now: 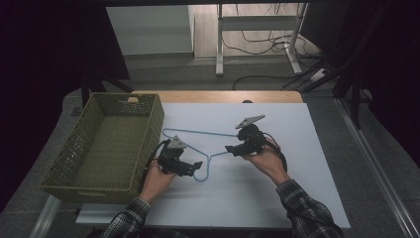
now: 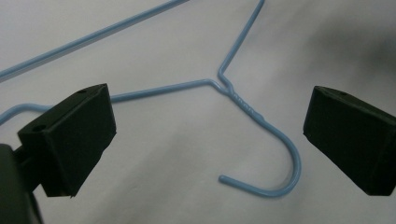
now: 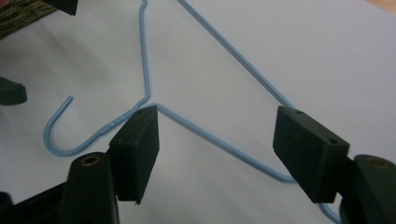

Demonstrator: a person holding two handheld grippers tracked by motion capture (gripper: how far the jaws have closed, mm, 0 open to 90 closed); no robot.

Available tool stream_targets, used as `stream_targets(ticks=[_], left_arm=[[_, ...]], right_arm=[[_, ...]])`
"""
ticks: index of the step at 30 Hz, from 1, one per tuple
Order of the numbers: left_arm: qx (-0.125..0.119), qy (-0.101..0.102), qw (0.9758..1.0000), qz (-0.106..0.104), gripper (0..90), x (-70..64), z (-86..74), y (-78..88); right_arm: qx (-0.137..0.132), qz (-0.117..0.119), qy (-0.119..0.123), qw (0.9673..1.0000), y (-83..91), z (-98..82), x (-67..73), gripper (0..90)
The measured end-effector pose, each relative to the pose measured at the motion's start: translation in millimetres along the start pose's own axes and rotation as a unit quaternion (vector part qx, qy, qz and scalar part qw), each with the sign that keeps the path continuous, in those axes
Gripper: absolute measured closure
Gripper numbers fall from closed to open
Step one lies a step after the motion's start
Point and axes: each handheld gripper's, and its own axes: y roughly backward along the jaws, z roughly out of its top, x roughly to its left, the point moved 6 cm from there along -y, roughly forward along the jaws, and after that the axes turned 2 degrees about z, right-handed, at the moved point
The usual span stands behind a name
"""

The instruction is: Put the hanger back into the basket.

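A blue wire hanger (image 1: 198, 132) lies flat on the white table cover (image 1: 277, 193), its hook toward the person. My left gripper (image 1: 193, 168) hovers low over the hook, open. In the left gripper view the hook and twisted neck of the hanger (image 2: 243, 102) lie between the wide-apart jaws of the left gripper (image 2: 210, 140), untouched. My right gripper (image 1: 233, 149) stands at the hanger's right shoulder. In the right gripper view one arm of the hanger (image 3: 219, 142) runs across the gap of the right gripper (image 3: 215, 149), whose jaws stand partly apart and do not press on the wire.
An olive-green woven basket (image 1: 148, 144), with nothing in it, stands at the left of the table, close to the left hand. A strip of bare wooden table (image 1: 218, 96) shows beyond the white cover. Table legs and cables lie on the floor behind.
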Motion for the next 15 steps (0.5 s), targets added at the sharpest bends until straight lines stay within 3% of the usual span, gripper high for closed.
stream_targets(ticks=[7,15], left_arm=[[0.002,0.005,0.9999,0.012,2.6,4.4,-3.2,0.2],[-0.007,0.02,0.9996,0.019,2.4,10.9,-4.6,3.5]], right_arm=[[0.03,0.033,0.028,0.9986,-25.7,0.7,7.6,44.8],[0.041,0.059,0.055,0.9959,-39.7,1.7,22.7,52.6]])
